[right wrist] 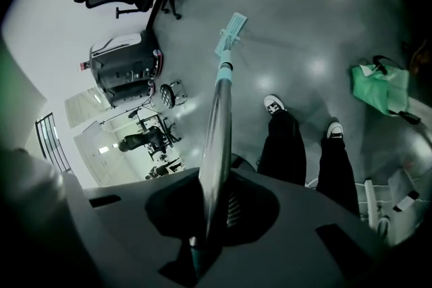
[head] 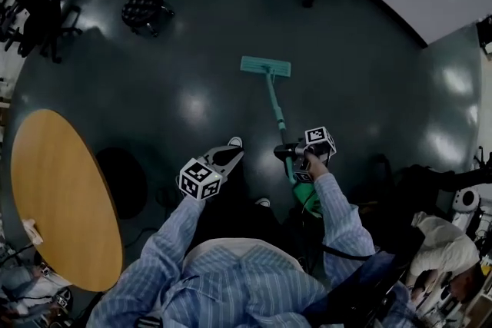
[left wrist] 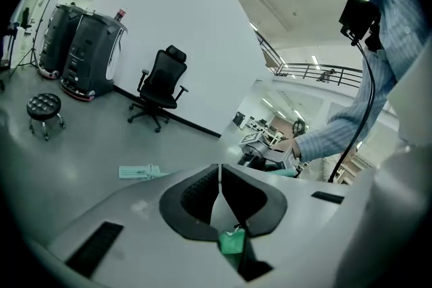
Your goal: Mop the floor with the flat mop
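Observation:
The flat mop has a teal head (head: 265,67) lying flat on the dark floor ahead of me. Its handle (head: 277,113) slants back to my right gripper (head: 284,152), which is shut on it. In the right gripper view the handle (right wrist: 217,118) runs up from between the jaws to the mop head (right wrist: 231,33). My left gripper (head: 233,147) hangs left of the handle, apart from it, with its jaws shut (left wrist: 219,180) and nothing between the pads. The mop head (left wrist: 140,172) also shows low at the left of the left gripper view.
A round wooden table (head: 61,203) stands at my left. A black stool (head: 144,9) and office chairs (left wrist: 162,81) stand further off, near two black machines (left wrist: 88,50). A green bag (right wrist: 380,88) lies on the floor by my feet (right wrist: 273,103).

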A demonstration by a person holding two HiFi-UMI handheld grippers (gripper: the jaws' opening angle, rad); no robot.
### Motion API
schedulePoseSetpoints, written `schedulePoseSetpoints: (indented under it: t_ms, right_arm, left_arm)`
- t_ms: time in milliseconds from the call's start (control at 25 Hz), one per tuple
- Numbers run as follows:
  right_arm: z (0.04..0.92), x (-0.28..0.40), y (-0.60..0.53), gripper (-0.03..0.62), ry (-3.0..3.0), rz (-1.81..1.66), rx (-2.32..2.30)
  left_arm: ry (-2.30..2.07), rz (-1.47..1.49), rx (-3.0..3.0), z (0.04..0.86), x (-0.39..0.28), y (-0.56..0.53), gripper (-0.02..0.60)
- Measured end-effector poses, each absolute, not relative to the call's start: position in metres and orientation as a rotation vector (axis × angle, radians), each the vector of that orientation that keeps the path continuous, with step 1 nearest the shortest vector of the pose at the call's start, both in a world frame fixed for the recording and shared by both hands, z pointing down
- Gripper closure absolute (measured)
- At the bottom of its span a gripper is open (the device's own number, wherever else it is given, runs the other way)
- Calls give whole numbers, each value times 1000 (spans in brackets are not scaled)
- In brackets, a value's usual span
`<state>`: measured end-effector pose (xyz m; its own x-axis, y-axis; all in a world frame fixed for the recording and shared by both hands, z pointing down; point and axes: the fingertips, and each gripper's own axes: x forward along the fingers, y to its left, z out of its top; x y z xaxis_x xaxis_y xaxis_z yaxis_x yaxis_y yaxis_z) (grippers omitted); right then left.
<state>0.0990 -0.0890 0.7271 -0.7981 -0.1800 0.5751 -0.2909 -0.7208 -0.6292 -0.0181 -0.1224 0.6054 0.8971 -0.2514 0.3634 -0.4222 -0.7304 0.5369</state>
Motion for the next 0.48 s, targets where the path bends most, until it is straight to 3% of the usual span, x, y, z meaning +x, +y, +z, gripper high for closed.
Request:
schedulePoseSetpoints:
  t_ms: [480]
  right_arm:
    - [716,88,137,543,-1139,2684,908]
  left_arm:
    - [-630,261,2431,575,-41,3,566]
